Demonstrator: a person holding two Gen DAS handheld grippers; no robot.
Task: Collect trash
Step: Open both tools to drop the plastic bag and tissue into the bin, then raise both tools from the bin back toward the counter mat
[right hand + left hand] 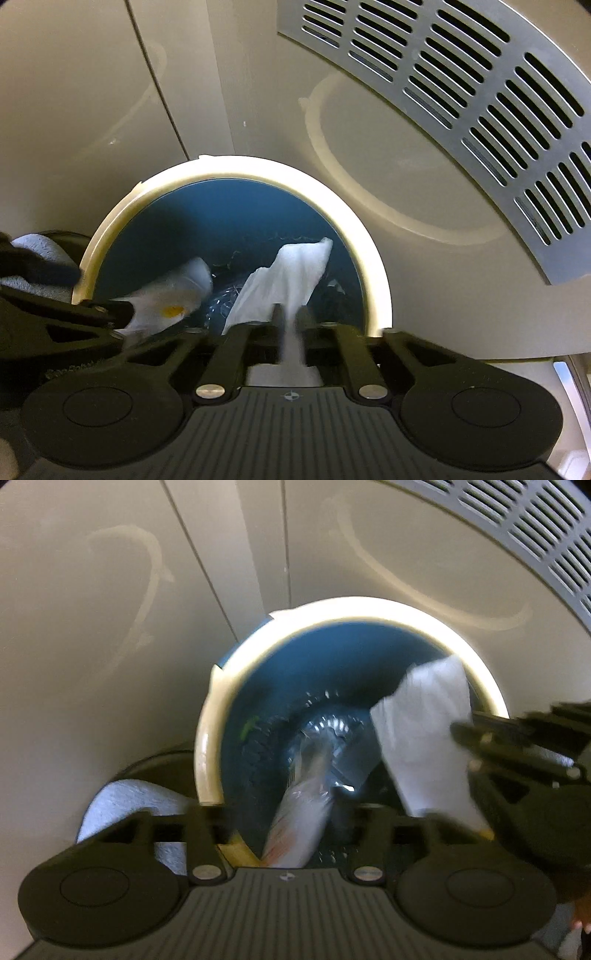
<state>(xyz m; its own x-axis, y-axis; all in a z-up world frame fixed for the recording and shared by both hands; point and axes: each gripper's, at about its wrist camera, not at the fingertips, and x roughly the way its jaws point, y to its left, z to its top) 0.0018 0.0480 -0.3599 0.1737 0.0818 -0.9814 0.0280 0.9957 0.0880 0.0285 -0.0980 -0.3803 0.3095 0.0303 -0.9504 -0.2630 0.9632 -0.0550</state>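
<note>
Both grippers point steeply down over the mouth of a blue bin [258, 686] with a pale rim, standing on a light floor beside a perforated grey panel [480, 122].

The left gripper [295, 834] has its jaws spread wide. A stained wrapper or napkin [303, 812] hangs between them, touching neither pad as far as the blur allows, its long axis running down into the bin; in the right wrist view it shows a yellow mark.

The right gripper [290, 328] has its jaws close together with a white tissue [288, 280] passing through the narrow gap. Whether the pads press it cannot be told. Its long axis runs away from the jaws, over the bin's interior.

Both pieces of trash thus lie inside the rim, directly below their jaws, so release appears to need only opening, not travel.

The bin floor is dim; shiny crumpled plastic [332, 738] lies there. A pale towel-like object [125, 801] beside the bin is cut off by the left gripper's body.
</note>
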